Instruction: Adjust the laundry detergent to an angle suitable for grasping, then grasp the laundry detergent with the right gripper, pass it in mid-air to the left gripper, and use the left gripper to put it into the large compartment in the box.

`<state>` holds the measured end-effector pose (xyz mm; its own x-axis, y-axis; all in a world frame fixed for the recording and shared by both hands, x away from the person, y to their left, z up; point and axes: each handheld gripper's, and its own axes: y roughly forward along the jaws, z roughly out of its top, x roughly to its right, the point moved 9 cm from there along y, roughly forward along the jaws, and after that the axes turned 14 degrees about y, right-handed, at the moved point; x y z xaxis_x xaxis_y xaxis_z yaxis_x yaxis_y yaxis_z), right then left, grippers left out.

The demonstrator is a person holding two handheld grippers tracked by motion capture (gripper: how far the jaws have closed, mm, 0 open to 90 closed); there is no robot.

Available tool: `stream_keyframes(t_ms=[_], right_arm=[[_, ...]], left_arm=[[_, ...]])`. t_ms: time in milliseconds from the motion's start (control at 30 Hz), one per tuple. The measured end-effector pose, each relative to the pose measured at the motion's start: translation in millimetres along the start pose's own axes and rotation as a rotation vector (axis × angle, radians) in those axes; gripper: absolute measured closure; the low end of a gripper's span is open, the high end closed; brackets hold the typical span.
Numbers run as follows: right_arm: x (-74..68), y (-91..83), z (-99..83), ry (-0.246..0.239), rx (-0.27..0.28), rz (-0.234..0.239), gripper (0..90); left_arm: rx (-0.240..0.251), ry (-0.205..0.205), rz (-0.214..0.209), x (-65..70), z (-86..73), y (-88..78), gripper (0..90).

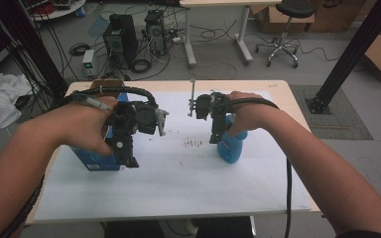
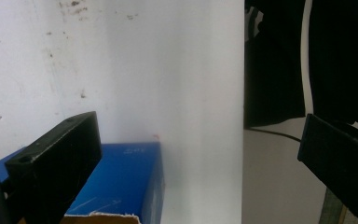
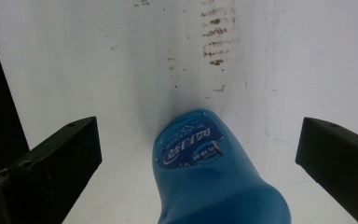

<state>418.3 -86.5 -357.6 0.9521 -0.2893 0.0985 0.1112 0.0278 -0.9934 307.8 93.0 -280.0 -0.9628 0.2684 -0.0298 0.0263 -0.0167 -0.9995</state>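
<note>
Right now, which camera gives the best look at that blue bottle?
The right gripper view: the blue bottle lies large between the open jaws, its label readable as print. In the high view, the bottle is small and partly hidden behind the right gripper and the hand. The left gripper view looks at a blue box instead.

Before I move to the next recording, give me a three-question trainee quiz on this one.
1. True or false: the right gripper is clamped on the blue bottle.
2. What lies beneath the left gripper: (a) a blue box, (b) a red cup, (c) a white towel?
3. What colour are the stains on the white table cover?

Key:
1. False; its jaws stand wide, with clear gaps on both sides of the bottle.
2. (a), the blue box.
3. Brownish.
</note>
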Motion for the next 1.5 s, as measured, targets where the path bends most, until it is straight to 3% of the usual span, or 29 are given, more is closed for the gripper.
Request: stream_keyframes(t_ms=[967,1367,1433,1500], right_arm=[[0.5,-6.3,5.7,-0.003,0.022,-0.015,0.0],[2.4,-3.7,5.9,0.004,0.015,-0.02,0.0],[3.1,-5.4,6.5,0.014,0.036,-0.027,0.0],[1.4,-10.6,8.1,0.039,0.086,-0.003,0.0]], left_arm=[[0.002,0.003,0.001,4.2,0.4,0.9,0.1],[-0.002,-0.002,-0.001,-1.1,-2.4,5.3,0.1],[0.009,-0.003,0.005,-2.2,-1.7,4.6,0.1],[0.011,-0.001,0.007,-2.2,-1.2,4.4,0.1]])
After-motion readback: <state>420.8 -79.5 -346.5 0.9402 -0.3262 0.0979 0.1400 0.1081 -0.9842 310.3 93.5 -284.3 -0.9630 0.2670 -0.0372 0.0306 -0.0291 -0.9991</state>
